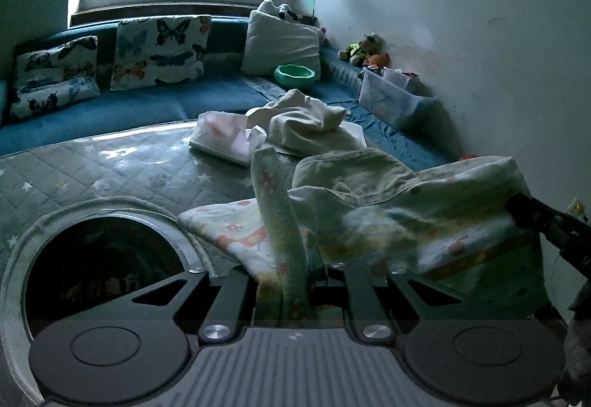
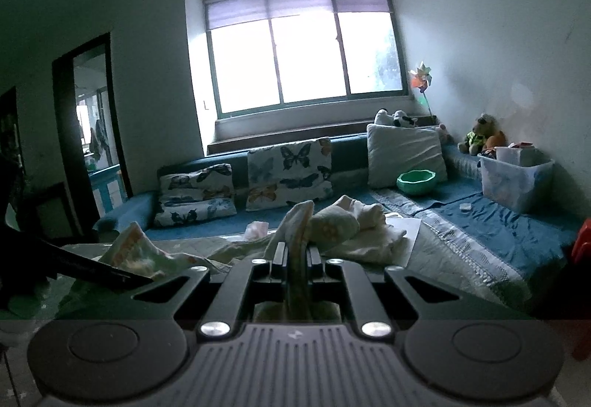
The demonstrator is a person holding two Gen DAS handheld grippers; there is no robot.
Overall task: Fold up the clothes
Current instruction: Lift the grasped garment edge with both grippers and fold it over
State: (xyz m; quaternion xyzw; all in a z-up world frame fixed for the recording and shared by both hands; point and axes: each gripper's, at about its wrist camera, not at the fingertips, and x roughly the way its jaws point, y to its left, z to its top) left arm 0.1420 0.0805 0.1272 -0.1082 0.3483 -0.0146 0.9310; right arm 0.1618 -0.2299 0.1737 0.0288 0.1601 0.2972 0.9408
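Left gripper (image 1: 295,281): pinched tight on a floral garment (image 1: 424,233), an edge poking up between its fingers.
Right gripper (image 2: 295,270): clamped on the same cloth's other edge.
Garment: stretched between both grippers above the quilted mat (image 1: 110,170).
Beyond the fingers: crumpled cream clothes (image 1: 310,122), then a green bowl (image 1: 295,74).

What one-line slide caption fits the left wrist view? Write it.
Left gripper shut on a floral garment, right gripper holding its far edge above the quilted mat.

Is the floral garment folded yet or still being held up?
Held up, not folded: the floral garment hangs bunched between the left gripper and right gripper, both clamped on its edges.
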